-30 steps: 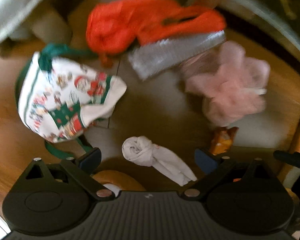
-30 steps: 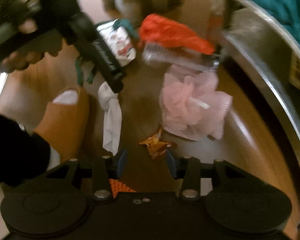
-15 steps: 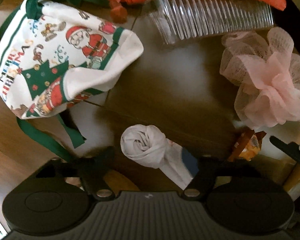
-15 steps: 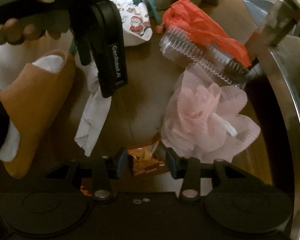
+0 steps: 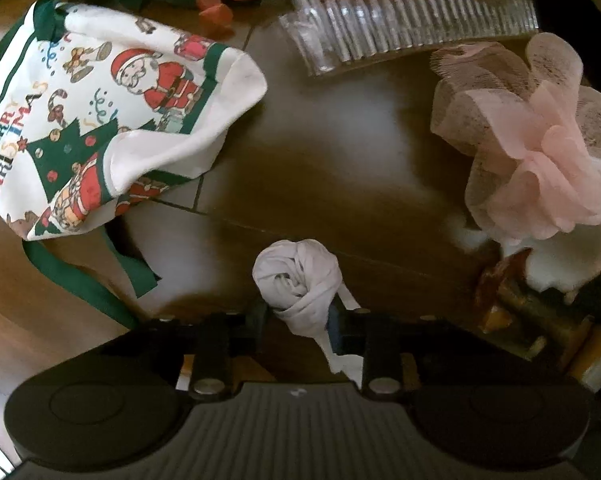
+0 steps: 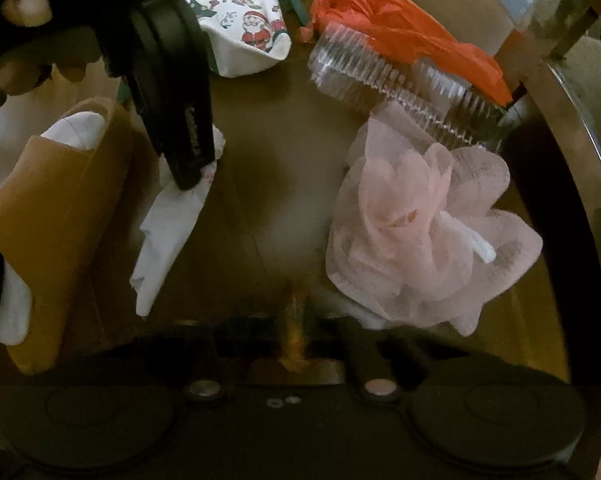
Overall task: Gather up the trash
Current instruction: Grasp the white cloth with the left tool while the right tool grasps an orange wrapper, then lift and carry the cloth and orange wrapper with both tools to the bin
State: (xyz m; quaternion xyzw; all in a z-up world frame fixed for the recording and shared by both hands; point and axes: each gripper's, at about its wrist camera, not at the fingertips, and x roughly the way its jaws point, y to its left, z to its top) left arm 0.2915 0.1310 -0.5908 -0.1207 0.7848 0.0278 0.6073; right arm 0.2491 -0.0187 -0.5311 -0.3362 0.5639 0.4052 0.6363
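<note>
**Both jaws close on floor litter at once**

Wooden floorboards [image 5: 340, 148] carry a loose scatter of litter, laid apart so each piece can be taken singly. Largest is the Christmas-print cloth bag [image 5: 100, 120], then the orange plastic bag [image 6: 400, 36] with a ribbed clear plastic tray [image 5: 412, 20] against it, then the pink mesh bath pouf [image 6: 420, 232].

Left gripper [image 5: 296, 320] points steeply down; its jaws have just been closing and now pinch the twisted white tissue [image 5: 300, 280] below its knotted head, likely to lift it.

Right gripper [image 6: 296, 332] points straight down, jaws just drawn together on the crumpled orange wrapper [image 6: 294, 320], which lies at the pouf's near edge.

Only the right view shows the tissue's long tail [image 6: 168, 236], the person's hand [image 6: 16, 40] and an orange slipper [image 6: 56, 208]; the left view alone shows the bag's lettering.
</note>
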